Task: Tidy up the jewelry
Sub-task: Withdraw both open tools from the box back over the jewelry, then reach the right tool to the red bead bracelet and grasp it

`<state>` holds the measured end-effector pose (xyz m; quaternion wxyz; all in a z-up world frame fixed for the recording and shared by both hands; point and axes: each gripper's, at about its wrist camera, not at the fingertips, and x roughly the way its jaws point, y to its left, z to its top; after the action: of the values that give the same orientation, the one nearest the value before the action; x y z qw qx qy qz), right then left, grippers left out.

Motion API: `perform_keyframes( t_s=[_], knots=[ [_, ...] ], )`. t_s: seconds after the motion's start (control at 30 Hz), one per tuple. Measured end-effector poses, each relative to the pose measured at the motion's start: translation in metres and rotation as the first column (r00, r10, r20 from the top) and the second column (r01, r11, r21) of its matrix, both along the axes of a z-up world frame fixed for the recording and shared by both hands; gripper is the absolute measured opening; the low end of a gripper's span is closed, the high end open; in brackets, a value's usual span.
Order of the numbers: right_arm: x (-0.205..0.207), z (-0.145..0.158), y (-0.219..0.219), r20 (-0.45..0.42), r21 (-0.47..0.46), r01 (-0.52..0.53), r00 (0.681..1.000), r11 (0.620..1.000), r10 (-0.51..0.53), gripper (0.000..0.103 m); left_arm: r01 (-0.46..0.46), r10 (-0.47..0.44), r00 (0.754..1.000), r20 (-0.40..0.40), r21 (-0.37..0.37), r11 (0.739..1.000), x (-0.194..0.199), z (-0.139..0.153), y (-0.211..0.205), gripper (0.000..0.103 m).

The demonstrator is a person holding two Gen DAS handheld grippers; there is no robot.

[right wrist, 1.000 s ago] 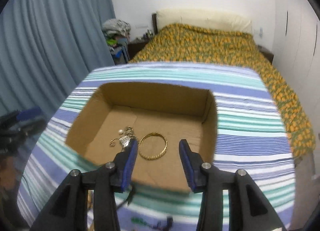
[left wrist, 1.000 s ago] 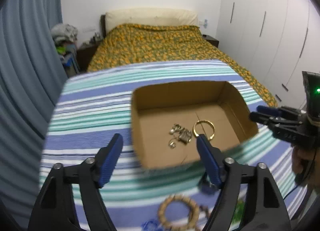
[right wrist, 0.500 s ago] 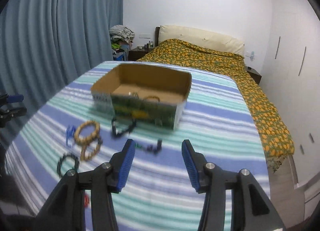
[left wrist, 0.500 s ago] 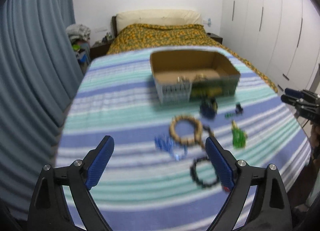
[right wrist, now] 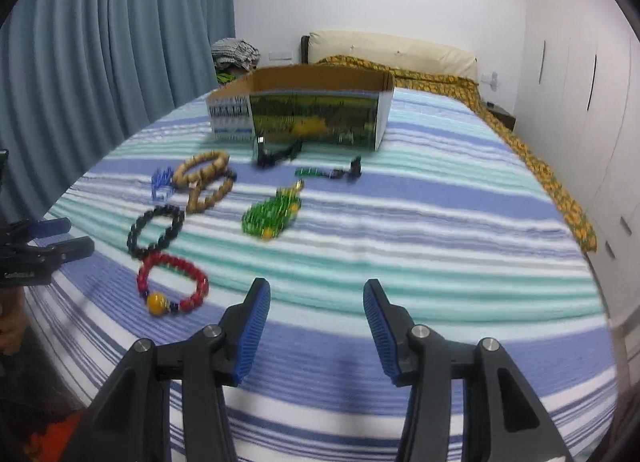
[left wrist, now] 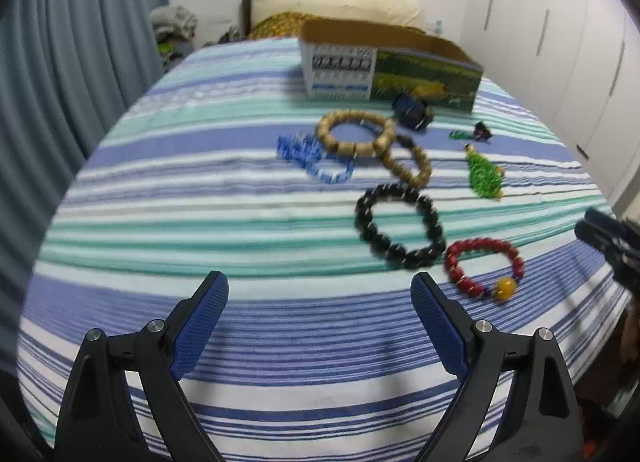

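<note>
The jewelry lies loose on the striped cloth of the tabletop [left wrist: 160,221], between the near edge and the cardboard box [left wrist: 384,65] that stands toward the far edge. Closest to the near edge is the red bead bracelet [left wrist: 482,268] with one yellow bead; the black bead bracelet [left wrist: 400,221] lies just beside it, almost touching. Farther in are two wooden bead bracelets [left wrist: 356,131] that overlap, with a blue piece [left wrist: 312,157] against them, and a green beaded piece [left wrist: 484,175] lies apart, toward the right edge.

The left gripper [left wrist: 320,314] and the right gripper [right wrist: 316,310] both hang over the near edge with their fingers spread wide and nothing between them.

I think the main risk is taking two pieces at once, because the bracelets lie so close or overlap. Round beads may also roll out of smooth fingers, and the cloth could be pinched and pulled, which would shift everything.

The cloth has blue, green and white stripes. Behind it are a bed [right wrist: 440,77] with a yellow-patterned cover, a blue curtain [right wrist: 100,61] and white wardrobes [right wrist: 580,81].
</note>
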<state>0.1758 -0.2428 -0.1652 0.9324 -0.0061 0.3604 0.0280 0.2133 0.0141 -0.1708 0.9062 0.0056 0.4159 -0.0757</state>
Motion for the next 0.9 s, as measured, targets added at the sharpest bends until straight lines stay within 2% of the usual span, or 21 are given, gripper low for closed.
perform_keyframes(
  t_s=[0.2,0.3,0.37,0.6,0.9],
  knots=[
    [-0.004,-0.02,0.004,-0.037,0.027,0.026,0.999,0.999,-0.025,0.05,-0.047,0.048,0.997,-0.059,0.016,0.999,0.002,-0.023,-0.003,0.094],
    [-0.004,-0.027,0.008,-0.055,0.018,0.03,0.998,0.999,-0.029,0.05,-0.049,0.052,0.998,-0.047,0.072,0.996,0.0,-0.026,-0.009,0.101],
    [-0.003,-0.032,0.008,-0.073,0.019,0.037,0.997,0.999,-0.036,0.05,-0.065,0.067,0.997,-0.038,0.061,0.996,-0.002,-0.028,-0.007,0.102],
    [-0.003,-0.037,0.018,-0.051,-0.014,0.017,0.999,1.0,-0.018,0.073,-0.074,0.075,0.997,-0.018,0.057,0.996,-0.004,-0.028,-0.007,0.103],
    [-0.002,-0.038,0.023,-0.052,-0.023,0.011,0.999,1.0,-0.012,0.081,-0.079,0.08,0.997,-0.021,0.057,0.995,-0.004,-0.029,-0.006,0.103]
  ],
)
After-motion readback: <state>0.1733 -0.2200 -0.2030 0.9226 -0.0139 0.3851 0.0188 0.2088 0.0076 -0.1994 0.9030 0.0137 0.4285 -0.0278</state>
